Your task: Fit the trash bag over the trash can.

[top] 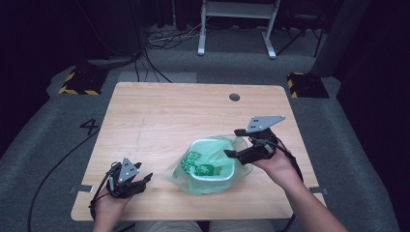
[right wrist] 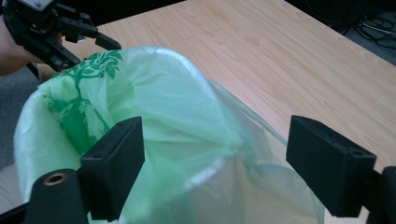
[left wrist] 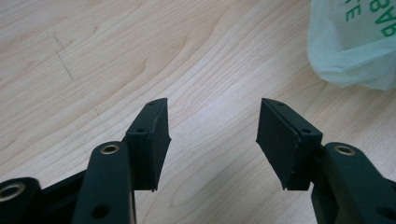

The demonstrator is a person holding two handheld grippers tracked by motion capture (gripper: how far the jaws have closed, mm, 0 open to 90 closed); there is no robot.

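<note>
Left gripper (top: 145, 178), at the near left table (top: 159, 111) edge: jaws spread wide, nothing held between them. Green bag (top: 193, 164), lining a pale tub (top: 212, 177), is placed near centre-right. Right gripper (top: 231, 143), above the bag's far right rim: jaws parted wide, nothing gripped.

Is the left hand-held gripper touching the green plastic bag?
Apart. In the high view, bare table lies between the left hand-held gripper and the green plastic bag; its own view shows open jaws over wood.
</note>
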